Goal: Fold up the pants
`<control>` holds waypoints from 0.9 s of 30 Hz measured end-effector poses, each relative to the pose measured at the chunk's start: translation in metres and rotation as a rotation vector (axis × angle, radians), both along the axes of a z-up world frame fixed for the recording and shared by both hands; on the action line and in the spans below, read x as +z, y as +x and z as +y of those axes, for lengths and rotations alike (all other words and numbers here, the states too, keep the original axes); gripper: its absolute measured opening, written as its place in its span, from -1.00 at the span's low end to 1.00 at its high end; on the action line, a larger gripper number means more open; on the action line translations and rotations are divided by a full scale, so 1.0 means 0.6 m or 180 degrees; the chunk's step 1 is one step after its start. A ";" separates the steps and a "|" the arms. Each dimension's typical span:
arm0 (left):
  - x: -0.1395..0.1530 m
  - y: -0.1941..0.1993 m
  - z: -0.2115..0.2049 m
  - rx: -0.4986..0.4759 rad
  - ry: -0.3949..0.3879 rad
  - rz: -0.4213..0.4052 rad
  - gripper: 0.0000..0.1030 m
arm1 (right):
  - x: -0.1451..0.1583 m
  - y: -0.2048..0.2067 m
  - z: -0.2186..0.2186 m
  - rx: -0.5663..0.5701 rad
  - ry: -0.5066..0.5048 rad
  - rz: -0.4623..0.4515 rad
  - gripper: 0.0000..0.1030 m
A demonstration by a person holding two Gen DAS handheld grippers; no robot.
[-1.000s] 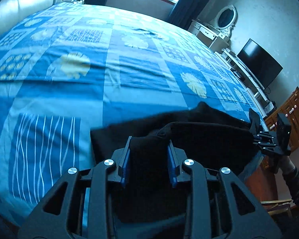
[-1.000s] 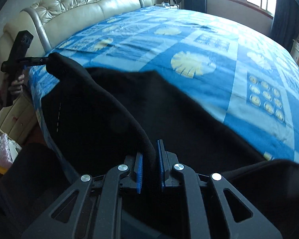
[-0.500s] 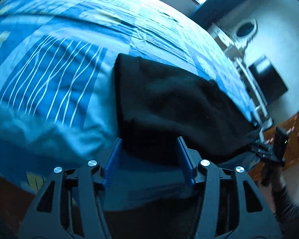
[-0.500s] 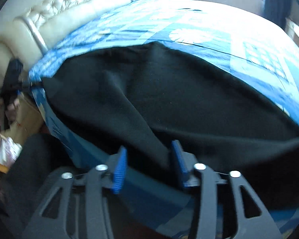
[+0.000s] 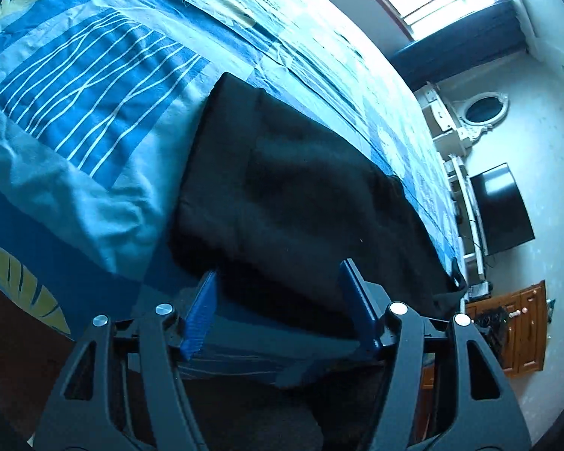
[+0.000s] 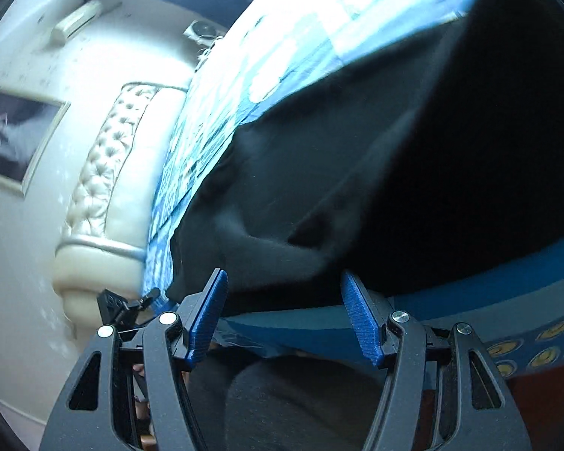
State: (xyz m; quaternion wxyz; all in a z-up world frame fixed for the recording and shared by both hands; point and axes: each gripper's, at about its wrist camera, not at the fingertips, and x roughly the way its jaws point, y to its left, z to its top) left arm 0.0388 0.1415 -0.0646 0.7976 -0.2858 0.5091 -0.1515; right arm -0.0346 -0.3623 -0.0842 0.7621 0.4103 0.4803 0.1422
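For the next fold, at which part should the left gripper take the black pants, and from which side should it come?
Probably the near left corner of the black cloth pants, where the folded edge lies thick on the blue patterned bedspread. Come from the bed's near edge, low and flat, where the open left gripper already faces that hem; one finger must slide under the layers.

we hold our left gripper low at 6 o'clock of its own view, both blue pads spread wide apart with nothing pinched between them, the fingers pointing up toward 12 o'clock. our right gripper sits the same way at 6 o'clock of its view, jaws parted wide and gripping nothing, its blue pads splayed toward 11 and 1 o'clock. from the right wrist camera we can also see our left gripper small at about 8 o'clock, too small there to tell how its fingers stand.
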 end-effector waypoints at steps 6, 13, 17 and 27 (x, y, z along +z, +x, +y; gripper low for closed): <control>-0.003 0.014 -0.011 0.0138 0.0220 0.0065 -0.22 | -0.029 0.018 -0.002 -0.0234 0.0247 0.0111 0.21; -0.007 0.015 0.000 0.0346 0.0488 0.0217 -0.80 | 0.003 0.029 0.000 -0.0243 -0.0240 -0.0018 -0.81; -0.014 0.015 0.001 0.0256 0.0624 0.0169 -0.80 | -0.014 0.027 -0.004 -0.0105 -0.0516 -0.0015 -0.81; 0.031 -0.020 -0.018 0.0026 0.0993 -0.0174 -0.10 | 0.037 -0.050 -0.147 -0.0588 -0.0144 -0.0268 -0.10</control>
